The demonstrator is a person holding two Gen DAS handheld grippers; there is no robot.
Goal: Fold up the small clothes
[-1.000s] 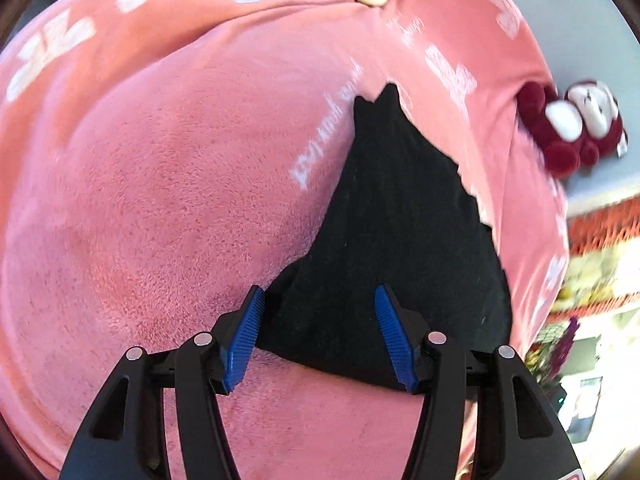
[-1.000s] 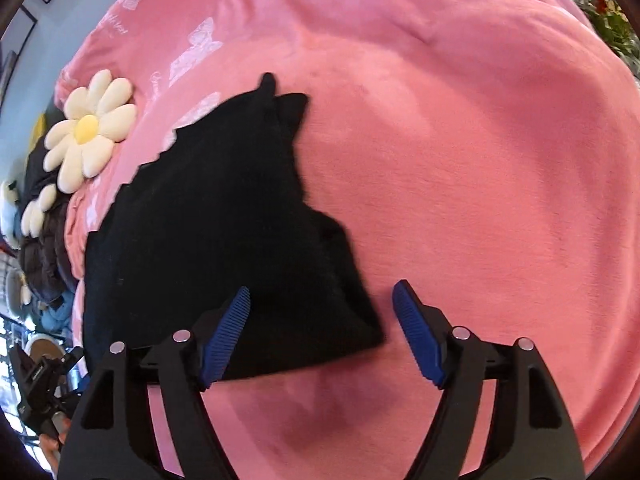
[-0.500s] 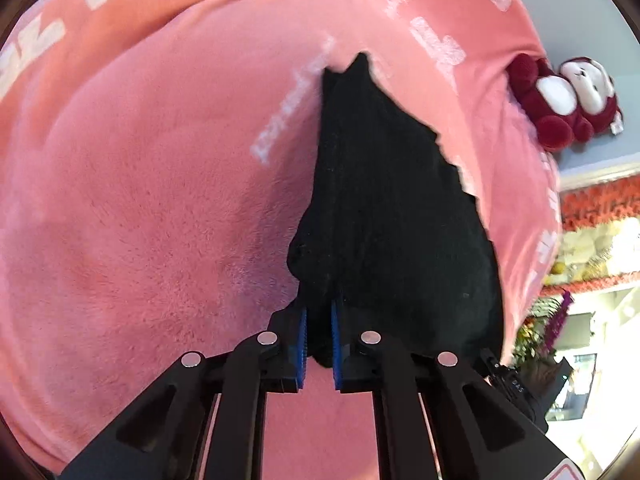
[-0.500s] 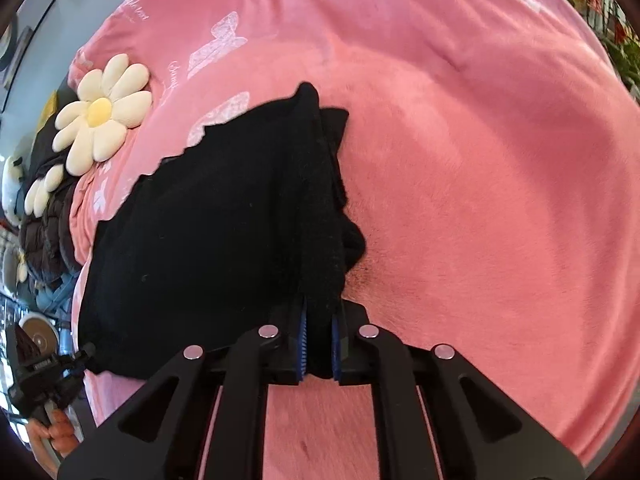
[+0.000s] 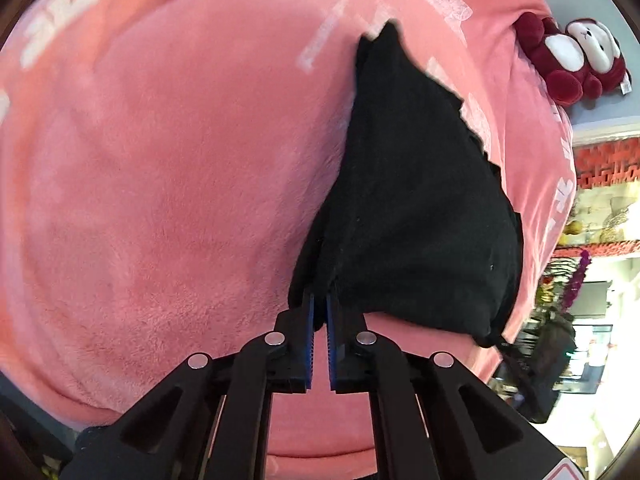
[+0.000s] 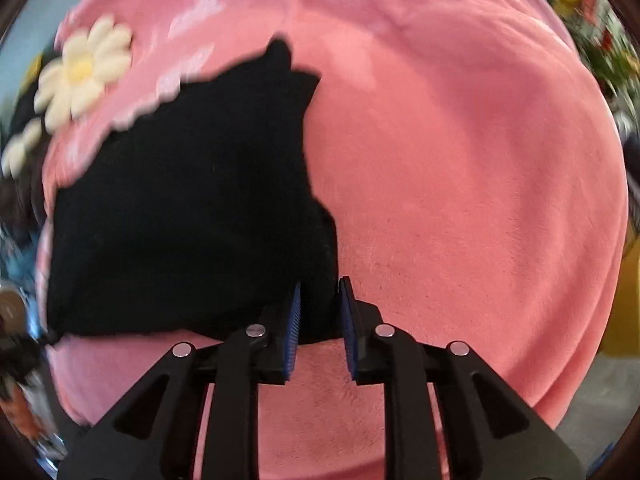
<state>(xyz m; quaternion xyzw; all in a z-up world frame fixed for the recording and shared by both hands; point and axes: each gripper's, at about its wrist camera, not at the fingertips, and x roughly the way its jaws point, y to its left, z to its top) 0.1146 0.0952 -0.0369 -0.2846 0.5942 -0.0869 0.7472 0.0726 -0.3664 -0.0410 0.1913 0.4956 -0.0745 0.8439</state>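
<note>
A small black garment (image 5: 420, 208) lies on a pink fleece blanket (image 5: 160, 160). In the left wrist view my left gripper (image 5: 319, 298) is shut on the garment's near left corner, with the fabric bunched between the blue pads and lifted a little. In the right wrist view the same garment (image 6: 192, 208) spreads to the left. My right gripper (image 6: 320, 284) holds its near right corner. Its jaws are opening slightly, and a thick fold of black cloth still fills the gap between the pads. The view is blurred by motion.
Two dark red and white plush toys (image 5: 572, 60) sit at the blanket's far right edge. A daisy-shaped cushion (image 6: 80, 72) lies at the far left in the right wrist view. The pink blanket (image 6: 460, 180) stretches bare to the right of the garment.
Both grippers went from wide open around the garment's near corners to closed on them. They have lifted the near edge, bunching the cloth. The right jaws now stand slightly wider.
</note>
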